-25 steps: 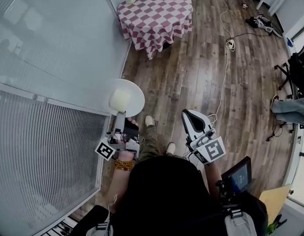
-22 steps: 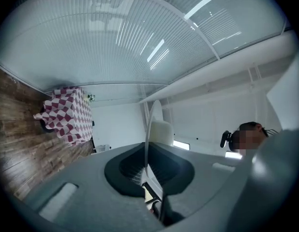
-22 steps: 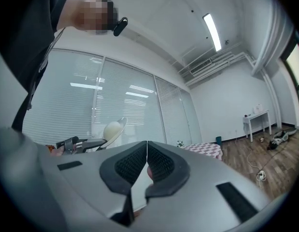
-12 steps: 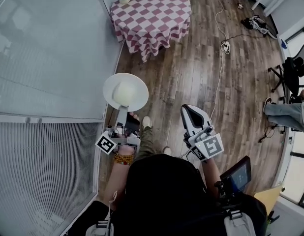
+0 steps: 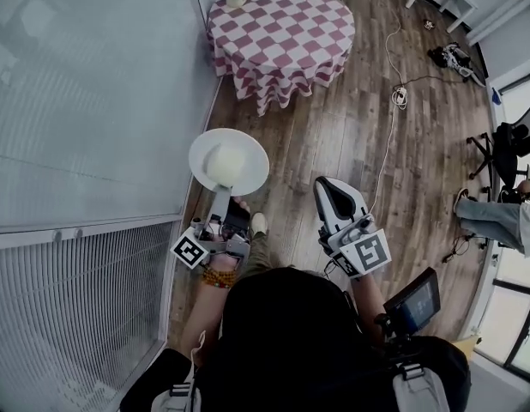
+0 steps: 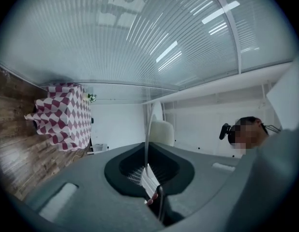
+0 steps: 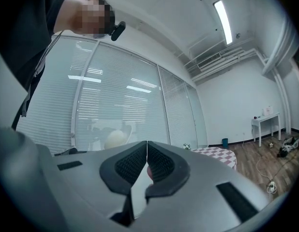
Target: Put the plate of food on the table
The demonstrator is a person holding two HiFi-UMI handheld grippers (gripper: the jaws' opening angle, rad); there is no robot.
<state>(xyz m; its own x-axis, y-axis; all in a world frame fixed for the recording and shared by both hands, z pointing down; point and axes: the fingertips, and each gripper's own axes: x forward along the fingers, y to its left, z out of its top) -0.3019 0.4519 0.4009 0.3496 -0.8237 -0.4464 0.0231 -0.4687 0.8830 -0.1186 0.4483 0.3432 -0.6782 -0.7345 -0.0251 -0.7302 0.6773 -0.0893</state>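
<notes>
Closed jaws on left gripper (image 5: 220, 197) and right gripper (image 5: 327, 189).

Glass wall (image 5: 93, 101) stood close left of left gripper (image 5: 220, 192); wood floor (image 5: 325, 136) ahead lay open up to checkered table (image 5: 282, 33); cable (image 5: 387, 144) trailed further right.

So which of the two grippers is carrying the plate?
The left gripper: its fingers pinch the rim of the plate, which has food on it. The right gripper is shut, with nothing between its fingers.

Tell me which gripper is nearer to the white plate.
Left. The left gripper grips the plate by its rim; the right gripper is shut and empty, apart from the plate, off to its right.
</notes>
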